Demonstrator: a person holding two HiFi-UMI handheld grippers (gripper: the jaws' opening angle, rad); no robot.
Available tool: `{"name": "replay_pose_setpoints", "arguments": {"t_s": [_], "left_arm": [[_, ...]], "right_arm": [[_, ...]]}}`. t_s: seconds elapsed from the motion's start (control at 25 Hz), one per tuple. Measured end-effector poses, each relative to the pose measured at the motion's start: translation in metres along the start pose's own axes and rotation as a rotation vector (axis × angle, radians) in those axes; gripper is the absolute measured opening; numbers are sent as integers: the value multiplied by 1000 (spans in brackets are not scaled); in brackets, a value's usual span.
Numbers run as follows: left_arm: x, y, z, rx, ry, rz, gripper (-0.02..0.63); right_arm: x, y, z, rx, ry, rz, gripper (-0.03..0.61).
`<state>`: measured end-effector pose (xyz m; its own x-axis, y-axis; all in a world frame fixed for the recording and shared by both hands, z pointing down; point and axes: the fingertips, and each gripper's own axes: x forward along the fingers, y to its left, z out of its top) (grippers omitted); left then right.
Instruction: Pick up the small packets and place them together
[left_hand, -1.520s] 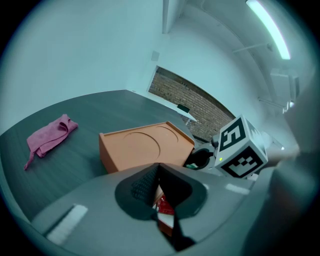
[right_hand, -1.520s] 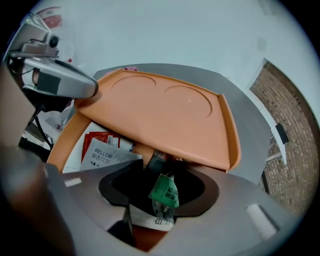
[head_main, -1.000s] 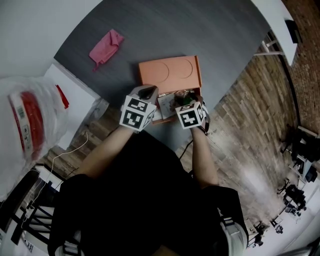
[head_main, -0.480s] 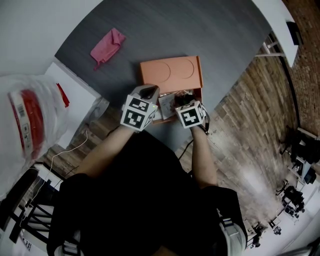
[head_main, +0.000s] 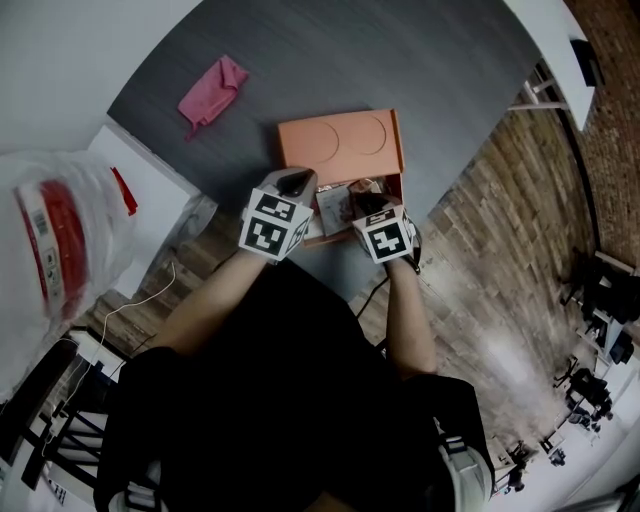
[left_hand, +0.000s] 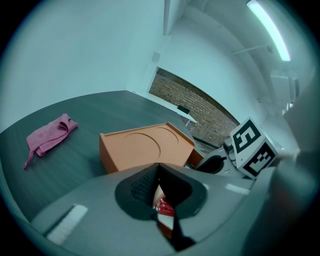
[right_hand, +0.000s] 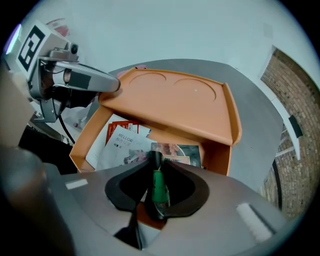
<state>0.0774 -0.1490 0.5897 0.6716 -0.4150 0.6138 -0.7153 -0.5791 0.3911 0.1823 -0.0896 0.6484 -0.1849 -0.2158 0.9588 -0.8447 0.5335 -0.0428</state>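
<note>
Dark grey table fills the top of the head view, its surface matte with a fine grain. Below and to the right runs a floor of worn brown planks. Up in the far right corner there's a brick wall, and in front of it a white desk on thin white legs. Black stands cluster along the right edge, too small to make out. A white unit sits against the table's left side. From the left gripper view: white walls, and overhead a long strip light, lit.
</note>
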Motion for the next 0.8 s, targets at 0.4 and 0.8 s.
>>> {"name": "replay_pose_setpoints", "arguments": {"t_s": [0.4, 0.8], "left_arm": [[0, 4, 0, 9, 2, 10, 0], [-9, 10, -1, -17, -14, 43, 0]], "right_arm": [[-7, 18, 3, -6, -47, 46, 78], [-3, 27, 11, -5, -82, 60, 26]]}}
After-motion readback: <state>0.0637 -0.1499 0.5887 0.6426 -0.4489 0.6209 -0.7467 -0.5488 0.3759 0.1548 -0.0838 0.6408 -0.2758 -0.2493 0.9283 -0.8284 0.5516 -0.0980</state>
